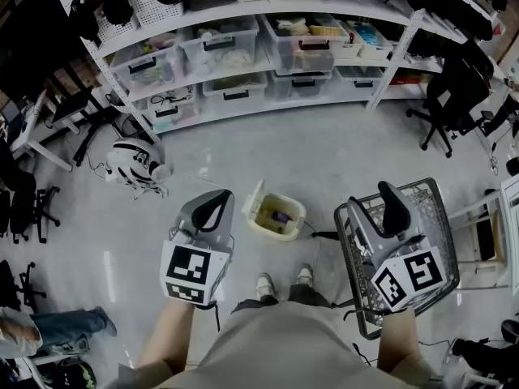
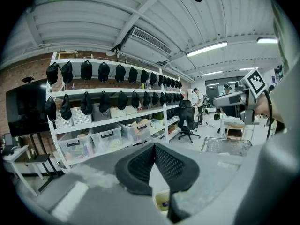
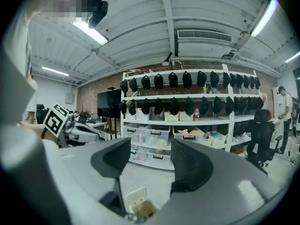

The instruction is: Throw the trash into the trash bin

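1 trash bin (image 1: 268,232) — bare flr (image 1: 243,156) beyond

Left gripper (image 1: 216,198) held forward, jaws seemingly touching at tips, right gripper (image 1: 371,195) jaws apart, empty

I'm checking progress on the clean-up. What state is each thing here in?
Small beige plastic trash bin: upright on the floor, lid flipped open, a purple item inside.
Left gripper: jaws together at the tips, nothing held.
Right gripper: jaws apart, nothing between them.
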